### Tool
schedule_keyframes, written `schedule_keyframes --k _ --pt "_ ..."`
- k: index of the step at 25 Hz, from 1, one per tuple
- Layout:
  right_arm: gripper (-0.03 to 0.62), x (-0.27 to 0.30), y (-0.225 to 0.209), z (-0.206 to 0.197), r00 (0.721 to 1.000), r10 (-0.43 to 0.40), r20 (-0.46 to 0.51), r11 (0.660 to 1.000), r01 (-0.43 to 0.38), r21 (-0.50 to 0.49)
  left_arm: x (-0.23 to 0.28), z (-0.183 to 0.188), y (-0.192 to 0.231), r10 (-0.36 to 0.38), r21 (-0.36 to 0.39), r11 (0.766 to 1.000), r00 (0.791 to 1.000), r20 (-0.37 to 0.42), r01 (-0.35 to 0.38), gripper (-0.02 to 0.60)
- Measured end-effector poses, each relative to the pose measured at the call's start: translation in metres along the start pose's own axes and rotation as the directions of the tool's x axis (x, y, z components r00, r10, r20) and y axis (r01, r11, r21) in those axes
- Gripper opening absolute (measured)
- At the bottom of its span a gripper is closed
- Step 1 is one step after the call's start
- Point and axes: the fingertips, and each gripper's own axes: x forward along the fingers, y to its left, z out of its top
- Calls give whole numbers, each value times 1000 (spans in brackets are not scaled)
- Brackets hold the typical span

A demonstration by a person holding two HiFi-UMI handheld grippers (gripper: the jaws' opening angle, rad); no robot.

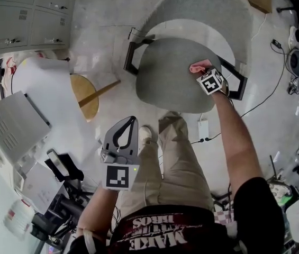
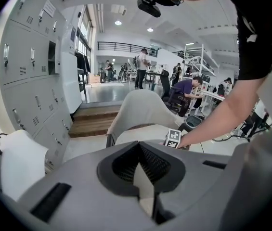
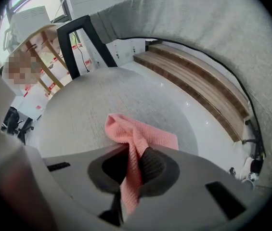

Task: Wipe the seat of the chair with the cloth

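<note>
Two hand-held grippers are in view, well apart from each other. The right gripper (image 1: 202, 72) reaches over the grey upholstered chair seat (image 1: 168, 78), near the seat's right edge in the head view, close beside the black frame arm (image 1: 237, 81). Its own view shows its jaws (image 3: 136, 160) pressed onto a pink woven cloth (image 3: 136, 131): a bunched strip of the fabric runs down between the dark ribbed pads, and the free end fans out ahead of the jaws and lies on the grey seat fabric (image 3: 102, 97). In the head view only a small pink fold of the cloth (image 1: 198, 66) shows ahead of the marker cube. The chair's curved grey backrest (image 1: 207, 7) rises on the far side of the seat. The left gripper (image 1: 133, 119) hangs off the chair, over the pale floor beside the person's beige trouser leg (image 1: 173, 157). Its jaws (image 2: 138, 150) meet at their tips with nothing between them, and they point toward the chair. A round wooden stool (image 1: 85, 97) stands on the floor left of the chair, and grey metal lockers (image 1: 27, 9) fill the upper left corner. A white power adapter (image 1: 203, 128) lies on the floor just below the seat's front edge.
</note>
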Motion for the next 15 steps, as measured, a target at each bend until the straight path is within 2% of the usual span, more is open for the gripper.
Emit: schedule_keyframes --k 3,4,6,8,10,15 --pt "31 -6 -6 -11 997 -49 -65 999 47 -20 -7 -2 0 -1 -1 1000 1000 -4 1 6" --pt "31 -9 -4 -7 996 -70 -62 997 69 -26 -10 -3 0 0 -1 1000 1000 -3 0 5" --pt "31 -15 10 14 997 -77 7 997 77 -23 -18 -4 3 5 8 1000 1000 -1 -5 5" --pt "31 -18 38 43 994 -27 107 999 29 -16 -26 -7 7 12 9 1000 1000 3 -12 5" --pt "31 -15 76 68 985 40 168 999 -33 -42 -35 -11 12 22 -1 1000 1000 5 -22 5" --pt "31 7 156 107 964 169 203 981 -144 -132 -44 -29 20 41 -8 999 999 -26 -41 5"
